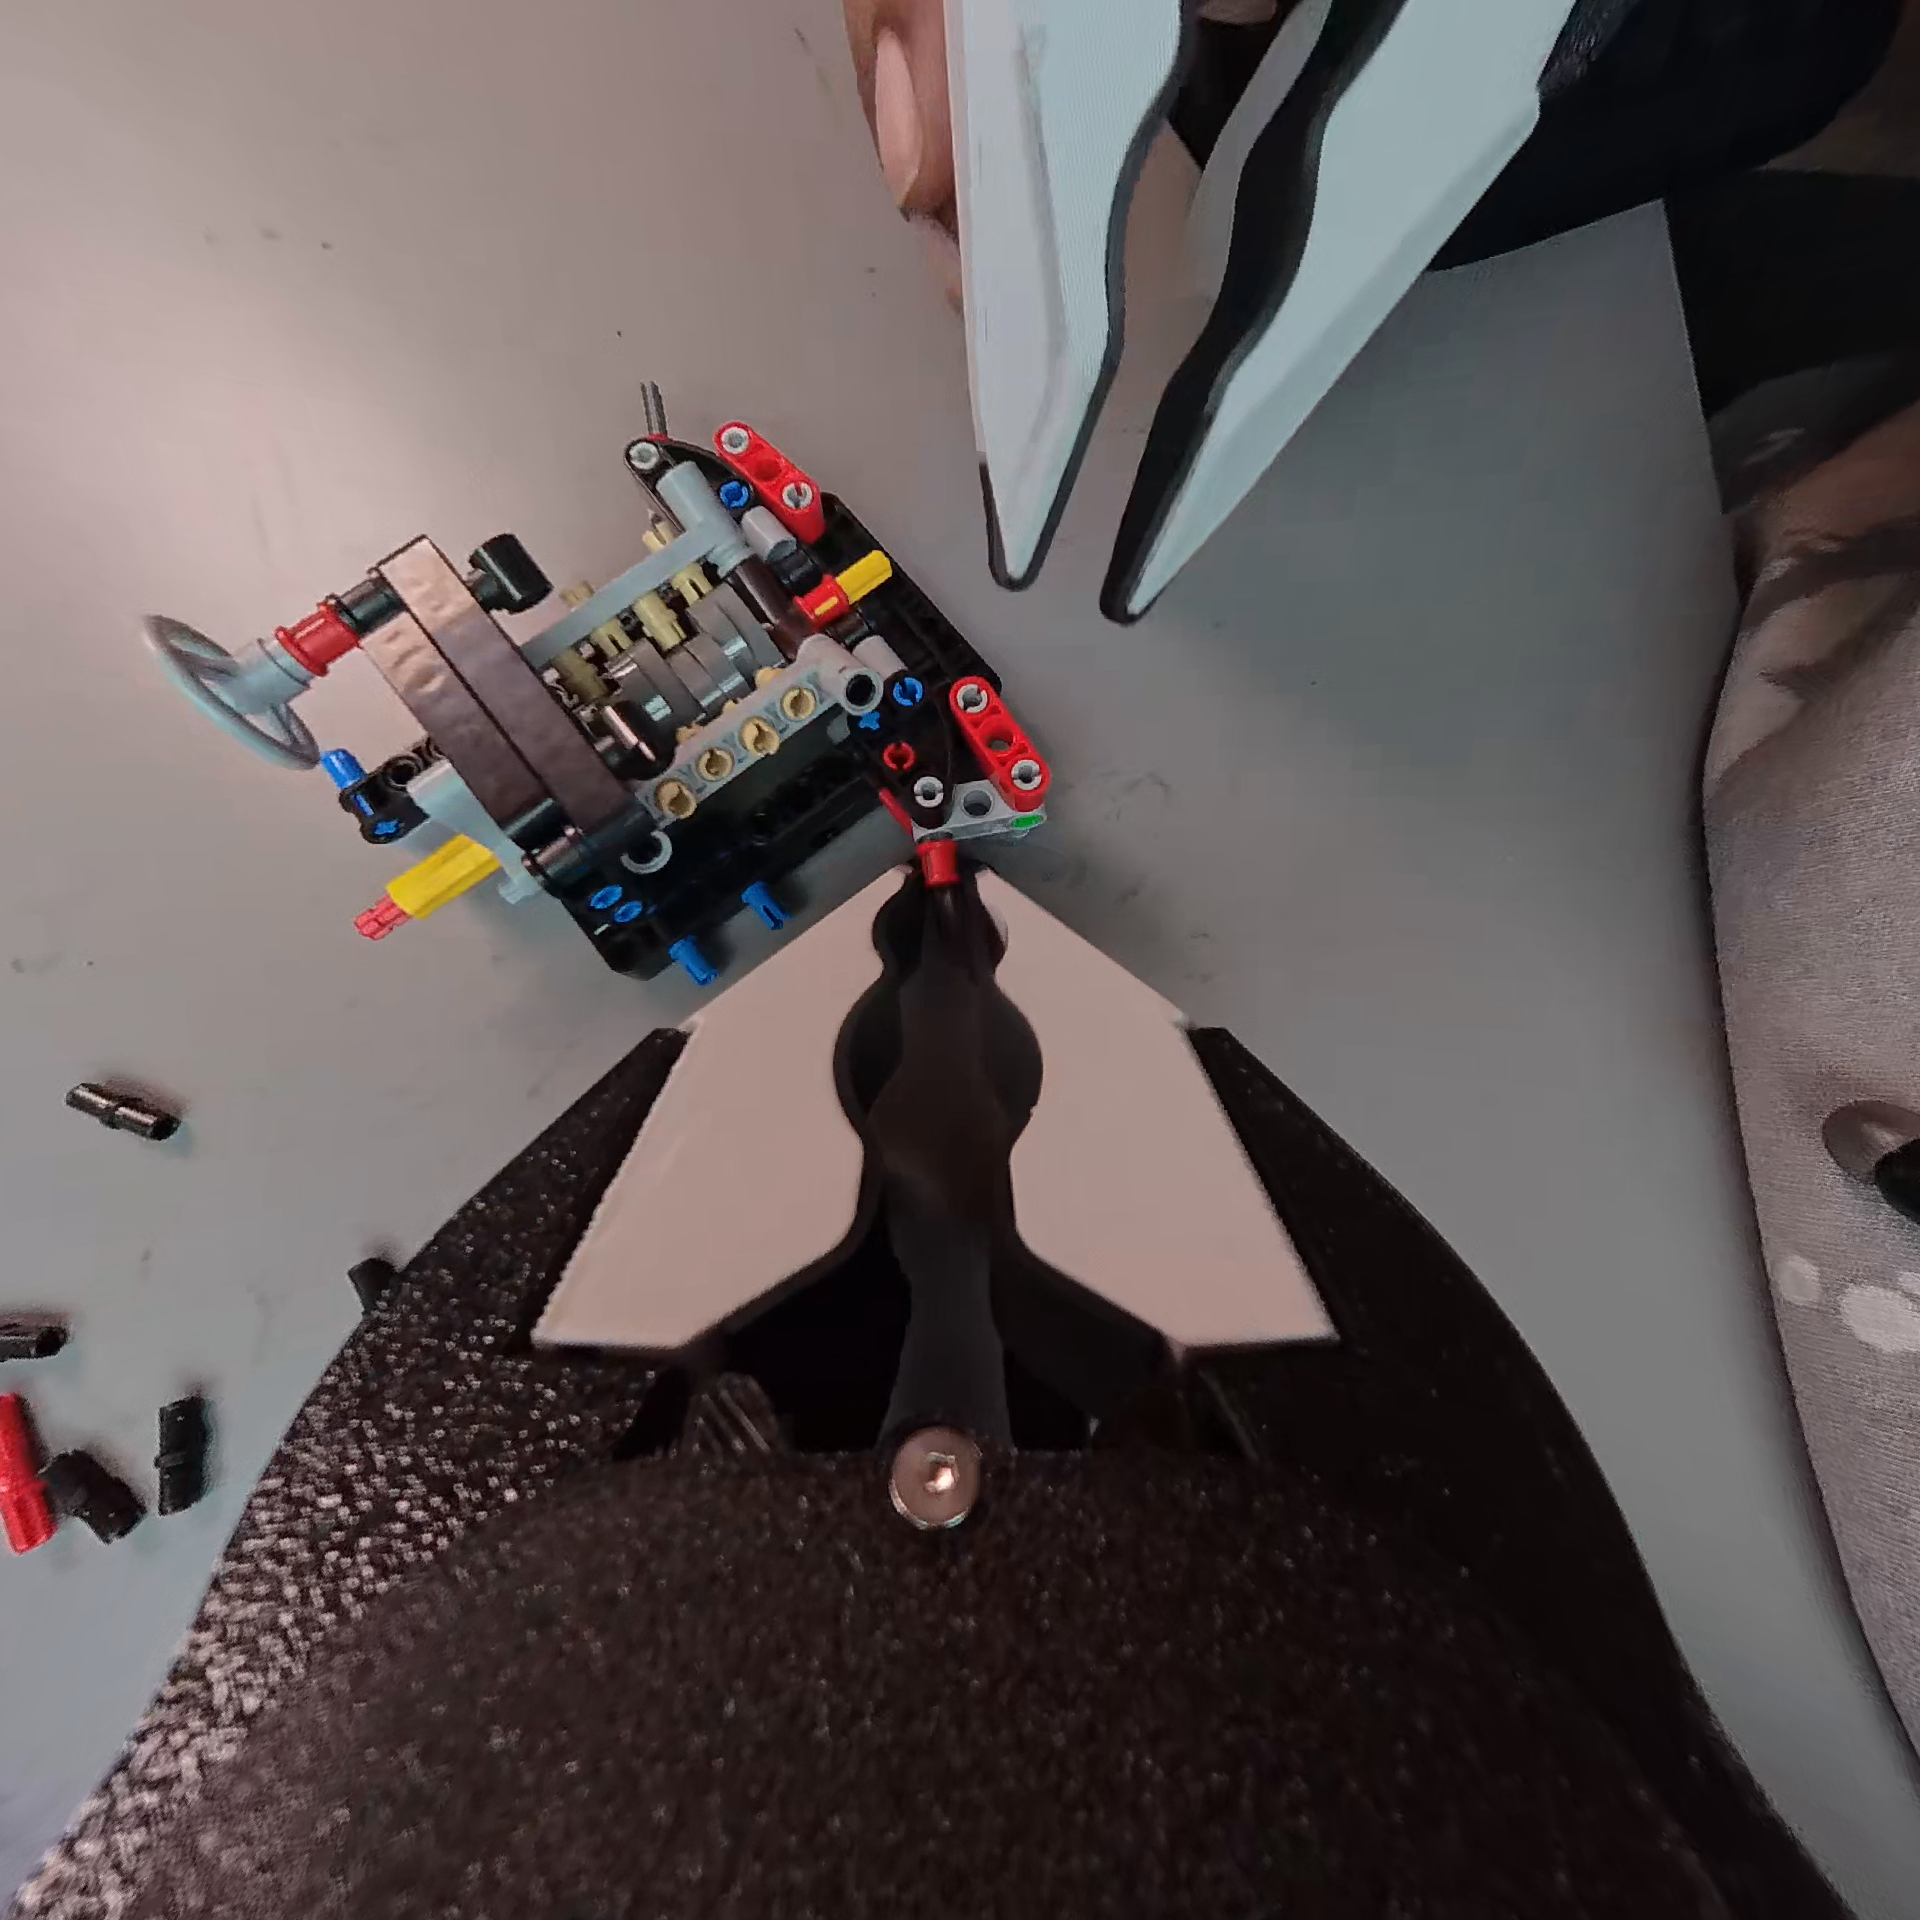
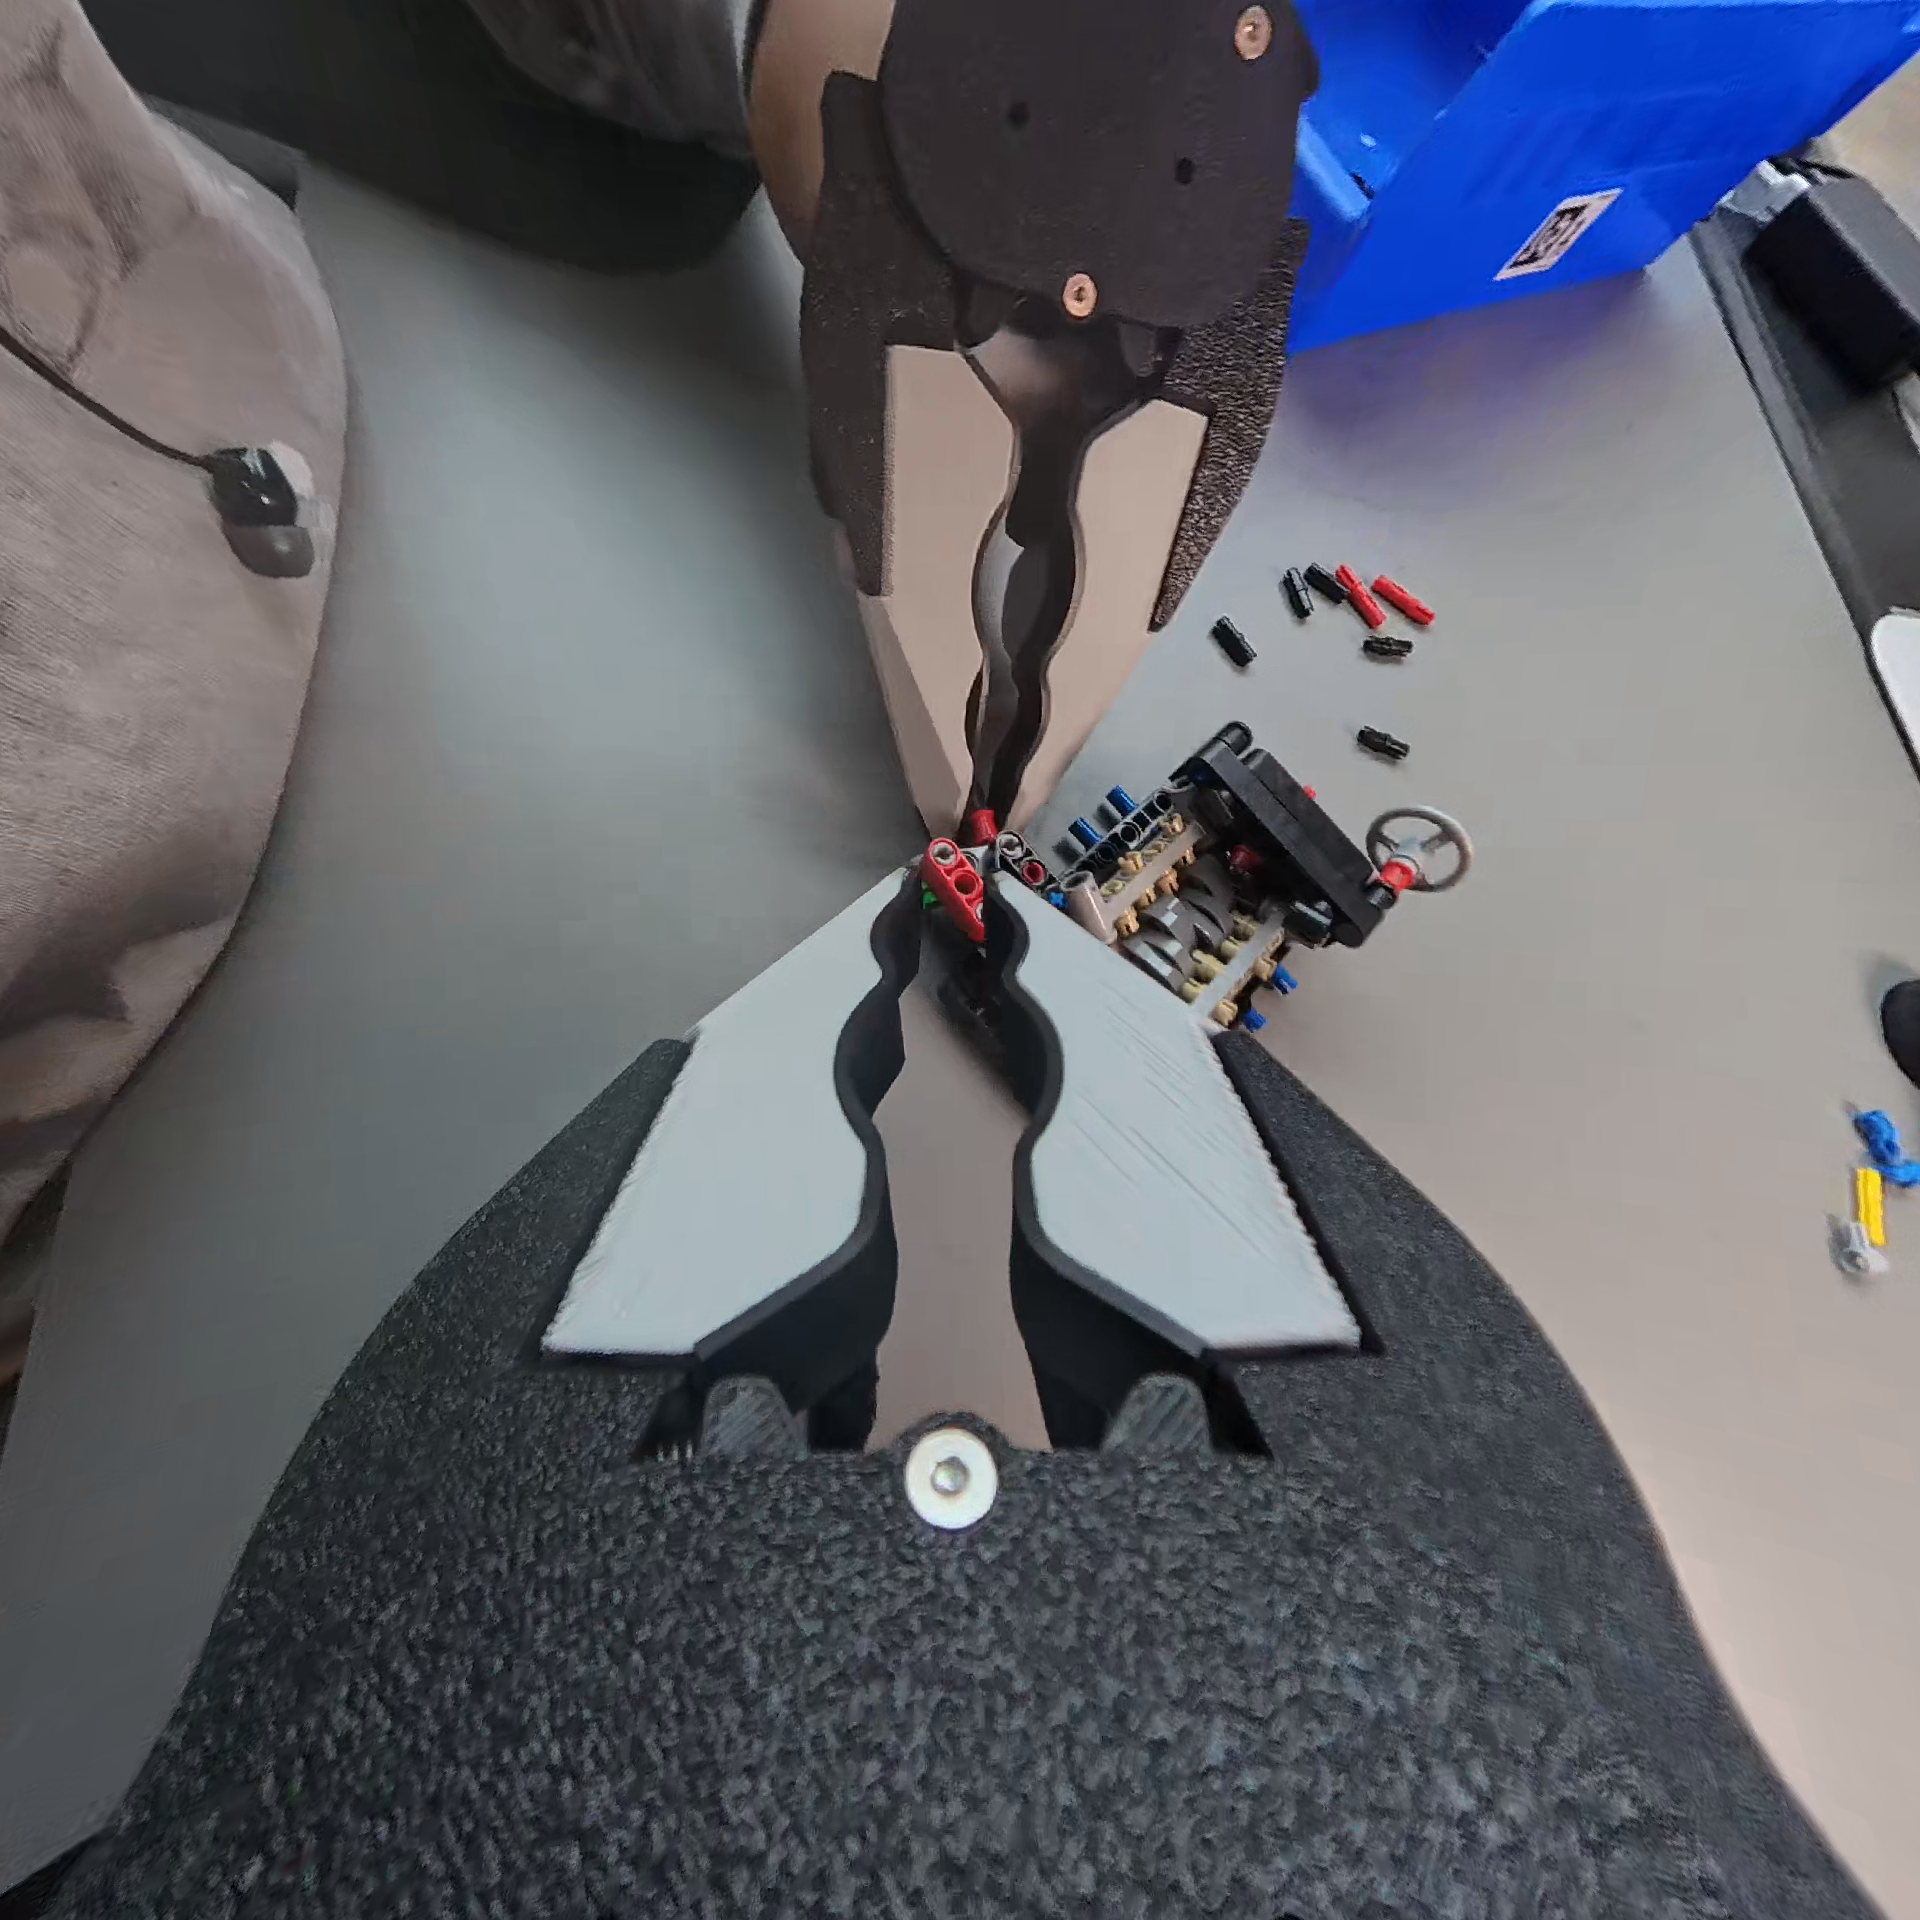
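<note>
A small building-block model [image 1: 665, 686] with a black frame, grey gears, red beams and a grey steering wheel [image 1: 223, 691] lies on the grey table [image 1: 312, 260]. My left gripper [image 1: 940, 883] is shut on a red pin [image 1: 938, 862] at the model's near corner. It also shows in the right wrist view [image 2: 987, 810], coming in from above. My right gripper [image 2: 951, 894] is open. Its tips straddle the red beam [image 2: 961, 883] at the same corner of the model [image 2: 1226, 883]. In the left wrist view the right gripper [image 1: 1060, 597] hovers just off the model's right side.
Loose black and red pins [image 1: 104, 1455] lie left of my left gripper and also show in the right wrist view [image 2: 1351, 603]. A blue bin [image 2: 1558, 156] stands at the back right. Small blue and yellow parts [image 2: 1870, 1174] lie far right. A person's grey clothing [image 2: 125, 520] borders the table.
</note>
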### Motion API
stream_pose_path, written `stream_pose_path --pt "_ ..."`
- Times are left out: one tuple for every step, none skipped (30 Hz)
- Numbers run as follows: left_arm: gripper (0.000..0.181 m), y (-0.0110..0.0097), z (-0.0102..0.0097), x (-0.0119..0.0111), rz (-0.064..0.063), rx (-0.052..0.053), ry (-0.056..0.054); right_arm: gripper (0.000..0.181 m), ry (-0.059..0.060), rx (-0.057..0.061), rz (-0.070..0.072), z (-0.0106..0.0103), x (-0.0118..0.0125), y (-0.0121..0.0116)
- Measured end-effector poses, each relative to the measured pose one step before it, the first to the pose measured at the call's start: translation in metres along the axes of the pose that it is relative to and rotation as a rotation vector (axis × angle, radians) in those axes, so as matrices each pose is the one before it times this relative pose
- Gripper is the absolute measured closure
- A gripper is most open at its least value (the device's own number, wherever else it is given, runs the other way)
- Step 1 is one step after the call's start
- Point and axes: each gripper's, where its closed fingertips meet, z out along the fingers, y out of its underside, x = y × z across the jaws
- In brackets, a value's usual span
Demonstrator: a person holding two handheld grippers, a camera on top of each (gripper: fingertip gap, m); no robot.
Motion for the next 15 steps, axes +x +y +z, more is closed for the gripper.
stream_pose_path --pt "0.174 -0.00027 0.00023 -0.00012 0.0098 0.0012 -0.0024 0.169 -0.0206 -0.0207 -0.0341 0.00407 -0.00166 -0.00006" --pt "0.174 0.00002 0.00007 -0.00004 0.0102 0.0011 -0.0012 0.168 -0.0218 -0.0221 -0.0398 0.00345 -0.00046 0.00013" --pt "0.174 -0.00013 0.00015 0.00004 0.0075 0.0017 0.0018 0.168 -0.0200 -0.0200 -0.0417 0.00261 0.00099 -0.00006" --pt "0.174 -0.00013 0.00006 0.00006 0.0053 0.0029 0.0051 0.169 -0.0265 -0.0236 -0.0380 0.00199 0.00112 0.00058" --pt "0.174 -0.00007 -0.00004 0.00019 0.0072 0.0034 0.0076 0.169 -0.0390 -0.0259 -0.0343 0.00166 -0.00039 0.00105" --pt "0.174 0.00015 -0.00004 0.00029 0.0123 0.0024 0.0093 0.169 -0.0413 -0.0251 -0.0322 0.00150 -0.00076 0.00077" --pt "0.174 0.00005 -0.00003 0.00026 0.0139 0.0015 0.0113 0.169 -0.0421 -0.0238 -0.0316 0.00154 -0.00116 0.00054" --pt "0.174 0.00006 -0.00012 0.00026 0.0072 0.0006 0.0140 0.169 -0.0442 -0.0219 -0.0275 0.00155 -0.00196 0.00016" --pt "0.174 0.00007 0.00003 -0.00005 -0.0015 -0.0002 0.0146 0.169 -0.0447 -0.0254 -0.0252 0.00179 -0.00241 0.00071" --pt "0.174 0.00009 0.00001 -0.00008 -0.0034 -0.0006 0.0125 0.169 -0.0306 -0.0257 -0.0258 0.00193 -0.00089 0.00112" --pt "0.174 0.00008 0.00002 -0.00005 0.0011 -0.0004 0.0095 0.169 -0.0183 -0.0152 -0.0279 0.00098 0.00044 -0.00031" --pt "0.174 -0.00008 -0.00012 0.00006 0.0058 0.0003 0.0074 0.170 -0.0201 -0.0185 -0.0221 0.00058 0.00011 0.00022" --pt "0.174 0.00020 -0.00004 0.00018 0.0060 -0.0007 0.0069 0.171 -0.0176 -0.0250 -0.0161 0.00092 0.00025 0.00145" --pt "0.174 0.00024 -0.00009 0.00013 0.0030 -0.0009 0.0082 0.173 -0.0130 -0.0106 -0.0147 0.00041 0.00050 -0.00021" --pt "0.174 0.00002 -0.00010 0.00003 0.0020 0.0000 0.0092 0.174 -0.0182 -0.0104 -0.0107 0.00011 -0.00009 0.00006"
